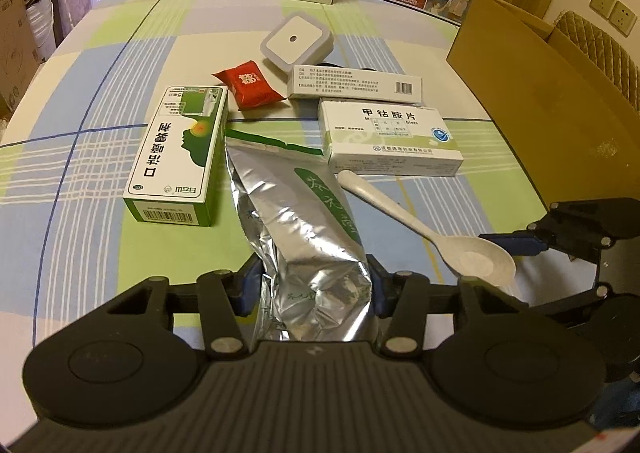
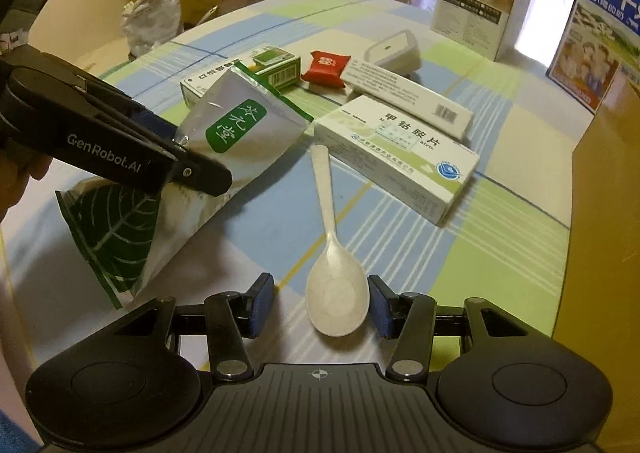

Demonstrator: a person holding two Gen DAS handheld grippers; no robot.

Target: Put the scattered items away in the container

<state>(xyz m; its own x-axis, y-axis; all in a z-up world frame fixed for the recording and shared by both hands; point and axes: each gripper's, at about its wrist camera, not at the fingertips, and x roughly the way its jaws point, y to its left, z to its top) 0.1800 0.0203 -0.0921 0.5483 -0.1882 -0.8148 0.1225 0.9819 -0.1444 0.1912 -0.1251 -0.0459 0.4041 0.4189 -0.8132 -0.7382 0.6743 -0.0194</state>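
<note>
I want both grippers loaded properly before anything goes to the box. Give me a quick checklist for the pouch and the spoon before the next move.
1. Left gripper shut on the foil pouch: ok.
2. Pouch lifted off the table: ok at the gripped end; its far end, cannot tell.
3. Spoon bowl between the right gripper fingers: ok.
4. Right gripper shut on the spoon: not ok, gaps on both sides.
5. Spoon handle clear of the white medicine box: ok from the right wrist view.
6. Cardboard box opening free: cannot tell, only its wall shows.
</note>
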